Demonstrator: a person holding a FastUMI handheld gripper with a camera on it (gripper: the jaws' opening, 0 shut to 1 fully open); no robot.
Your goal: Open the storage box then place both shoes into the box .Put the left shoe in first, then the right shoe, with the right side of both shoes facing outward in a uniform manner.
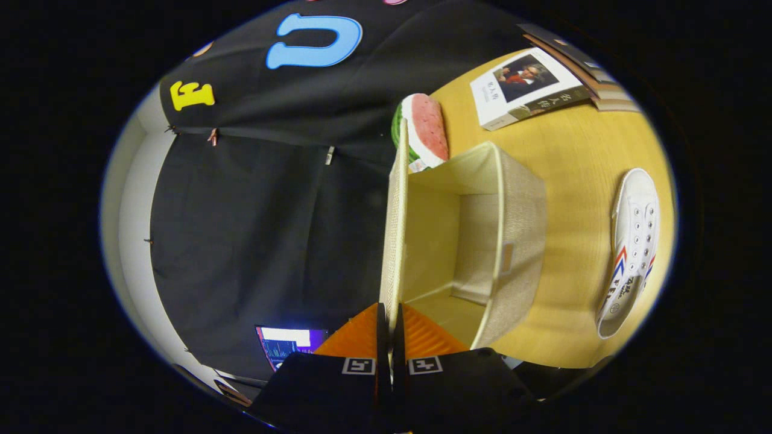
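The gripper [389,319] pinches the raised lid [395,223] of the beige storage box [512,229], both fingers pressing its edge. If the grip slips, the lid may fall shut over the empty box. One white shoe [633,247] lies beyond the box on the wooden table [573,163]; which shoe it is seems unclear.

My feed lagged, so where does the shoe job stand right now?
The storage box is open and looks empty. In hand: the gripper fingers are shut on the lid, holding it up. Left: both shoes. One white shoe lies on the table beyond the box.
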